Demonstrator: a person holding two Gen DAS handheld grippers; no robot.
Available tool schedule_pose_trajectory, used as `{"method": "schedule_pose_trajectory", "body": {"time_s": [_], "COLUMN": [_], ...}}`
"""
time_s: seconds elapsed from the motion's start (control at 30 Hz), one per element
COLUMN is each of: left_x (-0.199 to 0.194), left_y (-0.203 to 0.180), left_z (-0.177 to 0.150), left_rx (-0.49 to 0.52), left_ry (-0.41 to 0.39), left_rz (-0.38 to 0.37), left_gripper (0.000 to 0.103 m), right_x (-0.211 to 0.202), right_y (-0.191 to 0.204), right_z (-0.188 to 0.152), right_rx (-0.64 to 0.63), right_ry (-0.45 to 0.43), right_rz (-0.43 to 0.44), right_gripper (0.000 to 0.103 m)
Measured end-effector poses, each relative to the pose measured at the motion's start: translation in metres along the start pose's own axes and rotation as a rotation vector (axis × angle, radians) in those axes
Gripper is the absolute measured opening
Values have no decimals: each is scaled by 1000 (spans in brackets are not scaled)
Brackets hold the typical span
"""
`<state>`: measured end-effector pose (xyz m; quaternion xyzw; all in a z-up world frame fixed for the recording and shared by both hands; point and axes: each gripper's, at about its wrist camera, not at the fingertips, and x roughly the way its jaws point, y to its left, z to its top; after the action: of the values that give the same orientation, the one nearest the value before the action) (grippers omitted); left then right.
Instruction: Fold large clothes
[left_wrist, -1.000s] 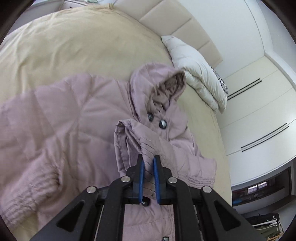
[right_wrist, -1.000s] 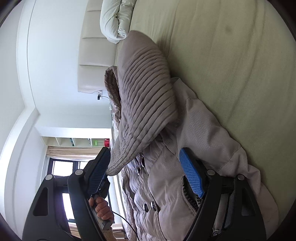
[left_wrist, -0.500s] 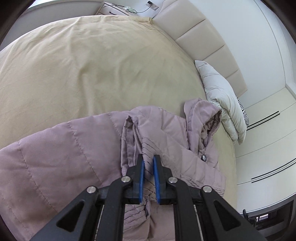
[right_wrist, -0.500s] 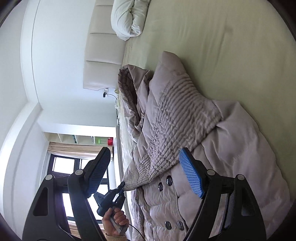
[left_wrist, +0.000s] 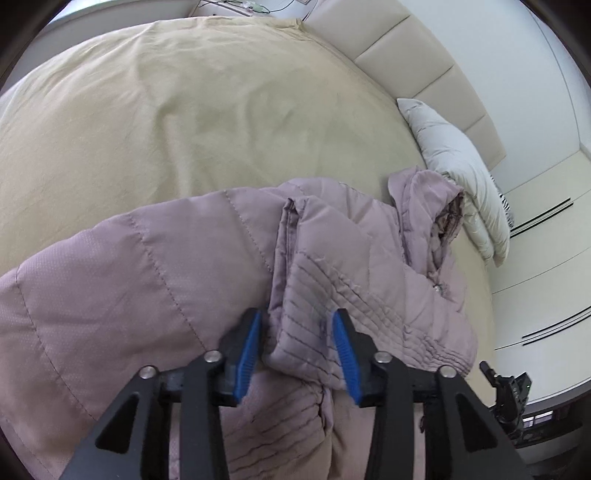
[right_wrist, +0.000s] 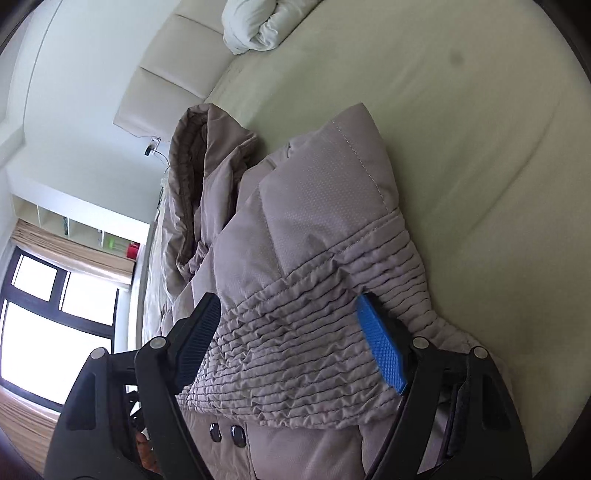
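As both point down at jacket (left_wrist: 122, 295), L claw (left_wrist: 297, 350) just opened off cuff (left_wrist: 310, 332); R claw (right_wrist: 291, 343) wide, empty.

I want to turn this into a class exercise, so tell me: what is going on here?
A person with a handheld gripper in each hand is folding a mauve puffer jacket on a bed. One sleeve lies across the jacket's body, its ribbed cuff between the fingers of the left gripper, whose jaws have just been opening, so the cuff looks released. The right gripper is open over that same cuff without pressing on it. The hood points toward a white pillow.
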<state>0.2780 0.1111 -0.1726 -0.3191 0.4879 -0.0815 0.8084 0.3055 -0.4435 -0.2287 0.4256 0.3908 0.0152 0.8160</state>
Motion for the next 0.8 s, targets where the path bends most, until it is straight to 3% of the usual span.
{"method": "schedule_pose_trajectory", "body": {"time_s": [0.07, 0.17, 0.27, 0.43, 0.57, 0.63, 0.8], "left_x": [-28, -79, -129, -196, -243, -257, -261], "left_y": [9, 28, 65, 136, 185, 204, 239], "left_z": [-8, -32, -67, -133, -187, -208, -238], "left_rx": [-17, -2, -52, -235, -413, -493, -701], "left_ry": [-56, -125, -186, -262, -387, -440, -500], "left_rz": [-17, -68, -71, -56, -51, -24, -30], "left_gripper": [57, 59, 59, 59, 62, 71, 74], "right_x": [-17, -41, -56, -42, -20, -11, -1], "right_y": [6, 25, 48, 92, 129, 146, 174], "right_z": [-8, -23, -49, -106, -159, -184, -226], "right_rx": [-4, -50, -114, -159, -221, -244, -266], "right_ry": [-41, -86, -92, -3, 97, 140, 206], "right_rz": [-5, 36, 73, 188, 238, 250, 276], "right_gripper": [76, 76, 77, 77, 77, 77, 77]}}
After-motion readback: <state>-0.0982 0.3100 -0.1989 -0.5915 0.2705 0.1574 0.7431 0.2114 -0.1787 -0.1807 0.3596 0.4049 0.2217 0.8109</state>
